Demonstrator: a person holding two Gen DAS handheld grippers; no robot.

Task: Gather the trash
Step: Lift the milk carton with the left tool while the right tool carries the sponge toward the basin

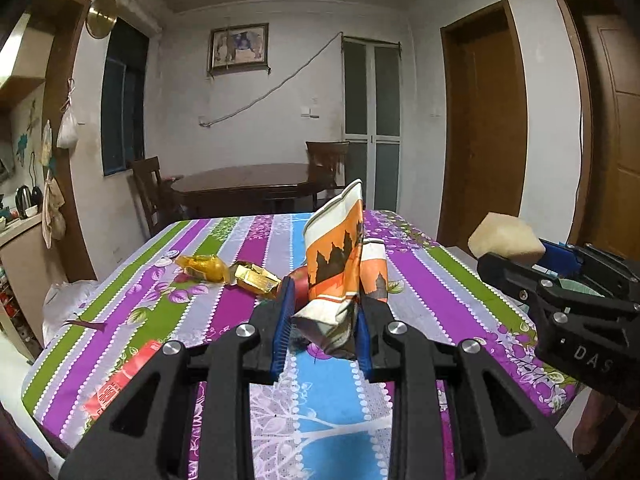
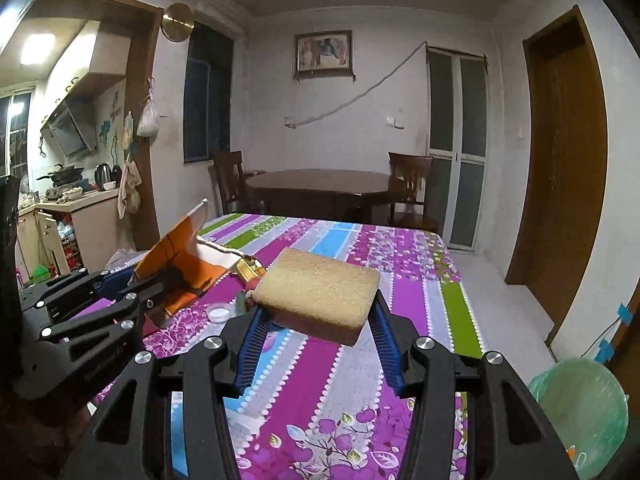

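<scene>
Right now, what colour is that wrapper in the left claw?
Orange and white with dark silhouettes; the wrapper in the left gripper shows best in the left wrist view.

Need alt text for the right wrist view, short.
The right gripper clamps a tan sponge above a floral striped tablecloth. At left, the left gripper holds an orange-and-white wrapper; a green-bagged bin sits lower right.

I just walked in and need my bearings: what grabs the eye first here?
The left gripper pinches a crumpled orange-and-white paper packet above the striped purple floral tablecloth. The right gripper clamps a tan rectangular sponge. Yellow foil wrappers lie farther back on the tablecloth.
</scene>
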